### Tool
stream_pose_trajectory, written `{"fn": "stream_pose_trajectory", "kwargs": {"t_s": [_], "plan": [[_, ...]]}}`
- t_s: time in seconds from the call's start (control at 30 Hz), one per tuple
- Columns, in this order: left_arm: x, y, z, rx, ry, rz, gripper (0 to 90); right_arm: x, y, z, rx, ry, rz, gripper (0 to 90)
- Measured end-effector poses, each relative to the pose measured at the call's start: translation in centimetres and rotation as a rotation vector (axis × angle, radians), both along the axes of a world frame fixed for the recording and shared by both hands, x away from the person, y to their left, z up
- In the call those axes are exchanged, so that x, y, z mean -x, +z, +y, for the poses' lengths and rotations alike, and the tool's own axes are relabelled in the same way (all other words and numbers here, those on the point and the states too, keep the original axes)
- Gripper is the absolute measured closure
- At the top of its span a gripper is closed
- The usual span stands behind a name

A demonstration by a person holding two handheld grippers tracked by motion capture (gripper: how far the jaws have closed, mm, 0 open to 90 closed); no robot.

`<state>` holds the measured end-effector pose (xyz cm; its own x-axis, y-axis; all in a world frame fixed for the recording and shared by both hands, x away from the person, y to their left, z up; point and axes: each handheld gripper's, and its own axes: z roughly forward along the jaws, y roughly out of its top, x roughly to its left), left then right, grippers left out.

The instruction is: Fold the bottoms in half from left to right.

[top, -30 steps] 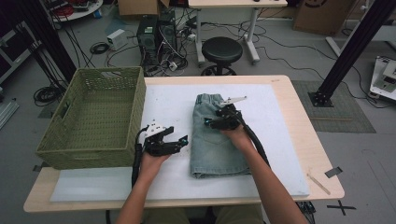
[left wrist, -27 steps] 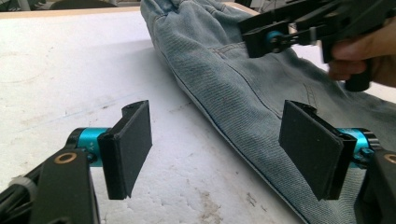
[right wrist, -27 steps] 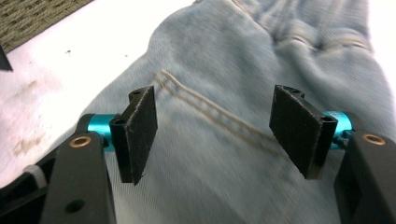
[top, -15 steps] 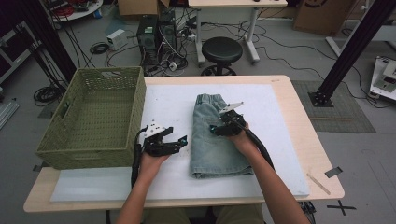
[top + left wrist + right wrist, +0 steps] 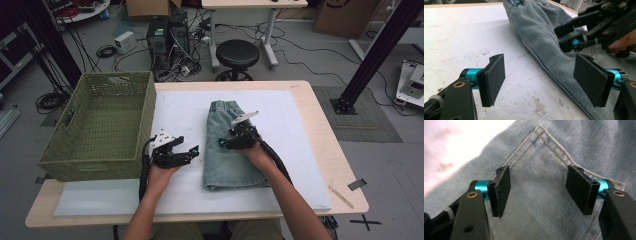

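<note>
White mat (image 5: 190,107), folded denim shorts (image 5: 227,150)

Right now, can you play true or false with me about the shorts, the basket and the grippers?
1. The denim shorts lie flat on the white mat. True.
2. The green basket holds the shorts. False: they lie on the mat beside it.
3. The right gripper hangs over the shorts with open jaws. True.
4. The left gripper squeezes the shorts. False: it is open, over the bare mat.
</note>
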<state>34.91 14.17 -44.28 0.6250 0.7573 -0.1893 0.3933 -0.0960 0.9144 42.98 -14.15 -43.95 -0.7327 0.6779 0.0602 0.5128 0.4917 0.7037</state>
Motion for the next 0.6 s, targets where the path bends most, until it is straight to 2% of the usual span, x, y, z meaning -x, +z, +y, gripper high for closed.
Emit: {"fn": "stream_pose_trajectory", "kwargs": {"t_s": [0.1,0.17,0.3,0.4,0.43,0.5,0.6], "plan": [[0.1,0.0,0.2,0.001,0.005,0.002,25.5,0.1,0.0,0.1,0.021,0.006,-0.019,37.6],[0.1,0.0,0.2,0.001,0.004,0.002,25.5,0.3,0.2,-0.1,0.019,0.007,-0.021,39.1],[0.1,-0.1,0.4,-0.001,0.009,0.006,25.5,1.4,0.8,-1.2,-0.071,0.014,-0.016,48.9],[0.1,-0.1,0.4,-0.004,0.01,0.008,25.5,2.0,0.7,-1.4,-0.054,0.038,-0.022,52.5],[0.1,-0.1,0.4,-0.003,0.01,0.005,25.5,2.4,0.3,-1.4,-0.032,0.066,-0.009,61.3],[0.2,0.0,0.4,0.0,0.011,0.004,25.5,2.5,-0.1,-1.1,-0.005,0.07,-0.012,60.9],[0.2,0.0,0.4,-0.001,0.01,0.004,25.5,2.6,0.0,-0.9,-0.015,0.075,-0.004,51.7]]}}
